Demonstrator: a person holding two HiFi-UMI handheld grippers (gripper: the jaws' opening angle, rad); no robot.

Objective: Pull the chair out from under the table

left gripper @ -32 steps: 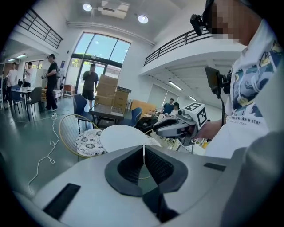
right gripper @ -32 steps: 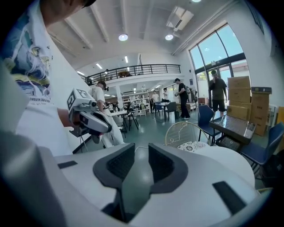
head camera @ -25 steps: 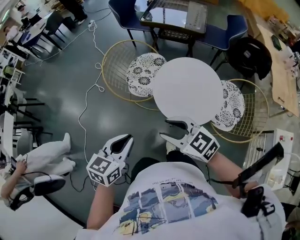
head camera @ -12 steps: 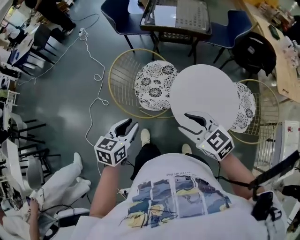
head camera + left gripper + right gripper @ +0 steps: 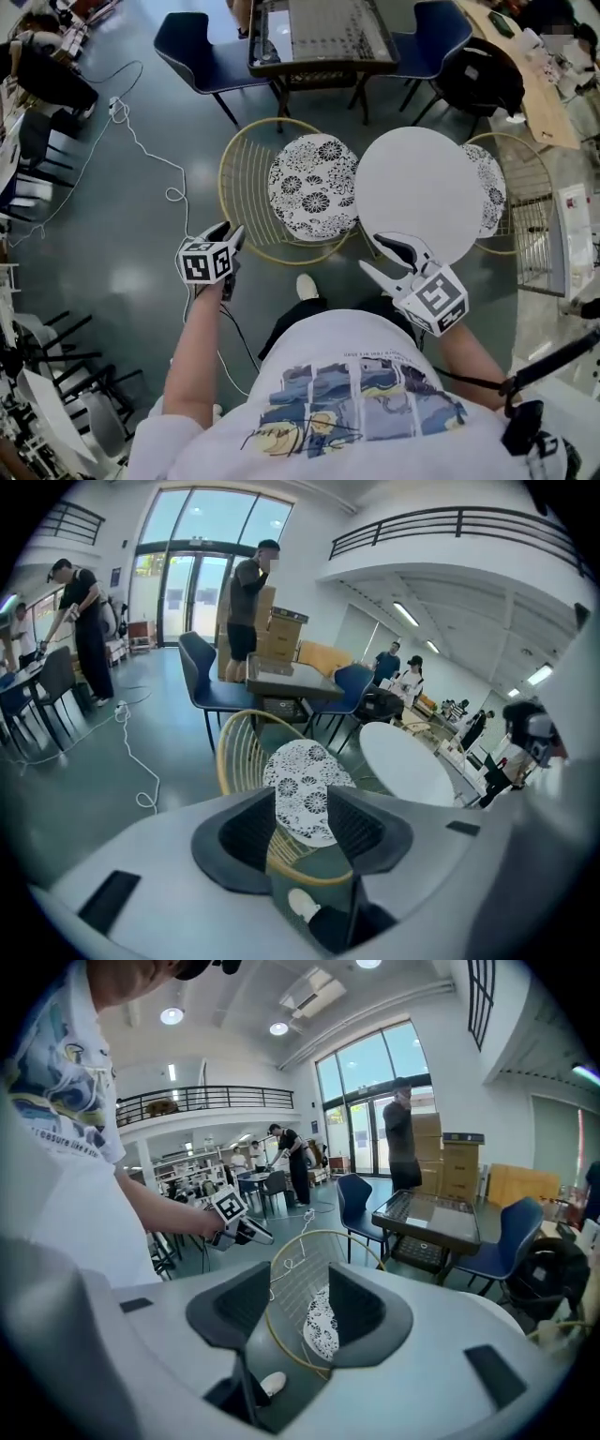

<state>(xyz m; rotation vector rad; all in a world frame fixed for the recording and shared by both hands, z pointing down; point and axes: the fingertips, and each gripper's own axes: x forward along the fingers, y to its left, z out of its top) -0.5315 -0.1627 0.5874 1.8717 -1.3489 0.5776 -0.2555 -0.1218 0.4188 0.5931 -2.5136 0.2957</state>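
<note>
Round white table (image 5: pixel 419 192) stands central. Gold wire chair (image 5: pixel 246 178) with floral cushion (image 5: pixel 312 187) sits at the table's left, the cushion's edge tucked under the tabletop. Left gripper (image 5: pixel 228 232) is just beside the chair's outer rim. Its jaws have just been opening and stand apart, the rim showing across their gap, pads not pressing. Right gripper (image 5: pixel 373 254) hangs by the table's near edge, jaws wide, holding nothing.

Shirt: white short-sleeved T-shirt (image 5: pixel 352 394), blue and yellow printed panels on front.
Legs: dark trousers (image 5: pixel 296 319), white shoe (image 5: pixel 307 286).
Tools: left gripper (image 5: pixel 228 232) and right gripper (image 5: pixel 369 254), pale grey, dark ribbed pads (image 5: pixel 246 832), black-and-white marker cubes (image 5: pixel 204 262).
</note>
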